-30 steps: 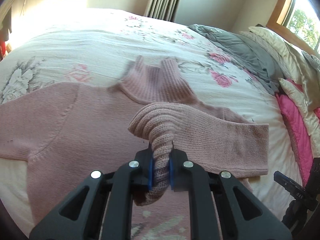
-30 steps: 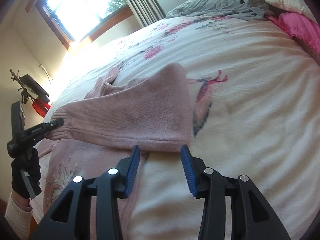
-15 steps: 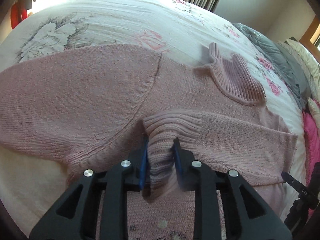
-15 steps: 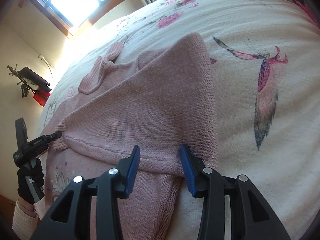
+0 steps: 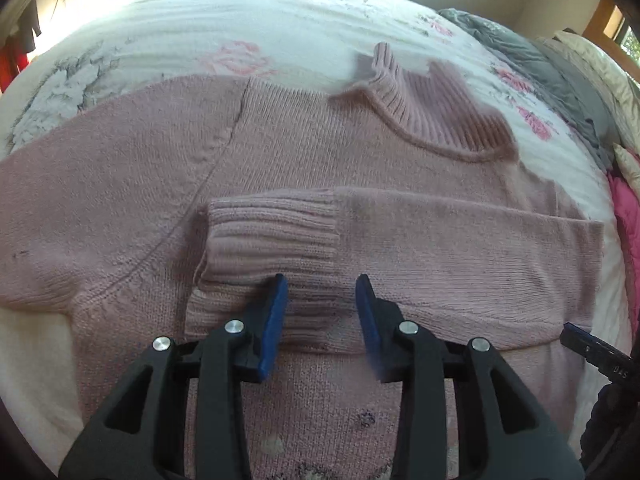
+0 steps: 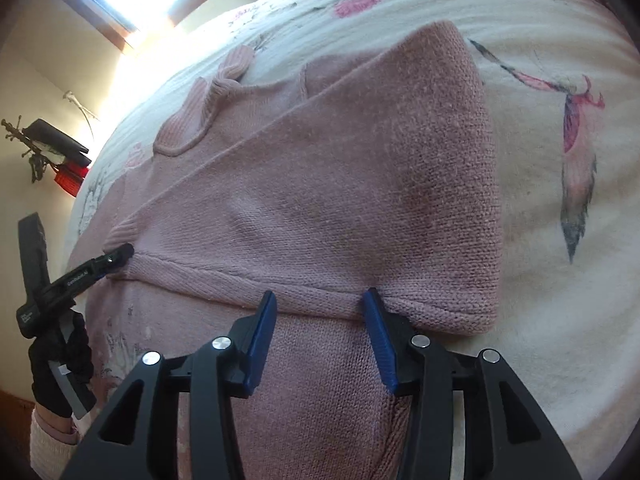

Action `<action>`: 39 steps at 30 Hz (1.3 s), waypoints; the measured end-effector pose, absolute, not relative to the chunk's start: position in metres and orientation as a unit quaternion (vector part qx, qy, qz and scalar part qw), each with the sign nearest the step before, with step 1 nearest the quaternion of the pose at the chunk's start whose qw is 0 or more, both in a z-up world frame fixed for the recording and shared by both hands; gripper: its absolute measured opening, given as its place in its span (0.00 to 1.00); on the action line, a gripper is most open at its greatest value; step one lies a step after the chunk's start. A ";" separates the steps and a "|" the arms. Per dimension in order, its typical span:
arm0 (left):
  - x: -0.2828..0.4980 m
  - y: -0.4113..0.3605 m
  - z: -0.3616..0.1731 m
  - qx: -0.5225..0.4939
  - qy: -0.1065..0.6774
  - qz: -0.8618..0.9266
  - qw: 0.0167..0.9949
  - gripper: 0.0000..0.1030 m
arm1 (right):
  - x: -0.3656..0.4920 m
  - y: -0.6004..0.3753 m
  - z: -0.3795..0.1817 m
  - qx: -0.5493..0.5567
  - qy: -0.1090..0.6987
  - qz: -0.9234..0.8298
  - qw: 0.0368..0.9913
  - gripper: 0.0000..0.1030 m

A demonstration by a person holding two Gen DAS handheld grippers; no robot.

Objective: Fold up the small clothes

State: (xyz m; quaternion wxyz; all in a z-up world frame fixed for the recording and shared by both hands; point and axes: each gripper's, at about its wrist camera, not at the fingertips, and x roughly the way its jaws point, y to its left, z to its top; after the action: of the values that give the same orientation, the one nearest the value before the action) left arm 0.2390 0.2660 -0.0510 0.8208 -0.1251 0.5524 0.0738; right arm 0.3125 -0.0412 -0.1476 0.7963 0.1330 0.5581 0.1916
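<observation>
Here, a pink knitted turtleneck sweater (image 5: pixel 320 152) is lying flat on a bed covered by a white quilted bedspread with pink flower prints (image 5: pixel 224 28). One sleeve is lying folded across the chest of the sweater, its ribbed cuff (image 5: pixel 272 236) resting on the body just below the neck area. The left claw (image 5: pixel 322 312) is hovering at the lower edge of that folded sleeve with its blue-padded fingers (image 5: pixel 274 320) standing apart and gripping nothing. In the right wrist view, the right claw (image 6: pixel 320 316) is likewise standing wide apart, its fingertips sitting just at the seam of the folded sleeve near the sleeve's bend (image 6: pixel 472 184), with no cloth pinched between the pads. The ribbed turtleneck collar (image 5: pixel 436 116) is lying rumpled at the top of the garment. At the left of the right wrist view, a black-gloved hand (image 6: pixel 60 364) is holding the handle of the left tool, whose tip is touching the cuff end. A grey crumpled blanket (image 5: pixel 532 60) and a bright pink cushion (image 5: pixel 628 240) are lying near the head of the bed, well apart from the sweater.
</observation>
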 end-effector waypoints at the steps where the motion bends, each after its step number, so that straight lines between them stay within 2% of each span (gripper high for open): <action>1: 0.238 0.268 -0.055 -0.126 0.546 0.074 0.825 0.34 | 0.312 -0.043 -0.150 0.139 0.557 0.193 0.795 0.45; 7: 0.227 0.274 -0.044 -0.138 0.541 0.069 0.827 0.36 | 0.307 -0.033 -0.144 0.099 0.563 0.172 0.802 0.45; 8: 0.220 0.278 -0.037 -0.142 0.536 0.072 0.829 0.41 | 0.304 -0.030 -0.139 0.091 0.564 0.163 0.805 0.45; 11: 0.188 0.301 -0.011 -0.149 0.507 0.077 0.845 0.58 | 0.286 -0.022 -0.119 0.095 0.553 0.178 0.809 0.56; 12: 0.175 0.315 -0.004 -0.154 0.499 0.084 0.848 0.58 | 0.276 -0.015 -0.112 0.090 0.549 0.192 0.808 0.57; 17: 0.113 0.408 0.016 -0.192 0.475 0.169 0.842 0.59 | 0.235 0.025 -0.105 0.037 0.558 0.225 0.798 0.58; 24: 0.052 0.531 0.023 -0.284 0.433 0.267 0.813 0.56 | 0.223 0.049 -0.135 0.012 0.583 0.211 0.784 0.61; 39: 0.039 0.647 0.013 -0.415 0.334 0.298 0.792 0.51 | 0.229 0.052 -0.151 -0.007 0.580 0.213 0.786 0.65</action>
State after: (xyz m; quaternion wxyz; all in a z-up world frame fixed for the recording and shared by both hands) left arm 0.0391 0.6470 0.0130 0.7918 -0.4153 0.3344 0.2979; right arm 0.2293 0.0520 -0.1512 0.7859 -0.0072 0.5803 0.2133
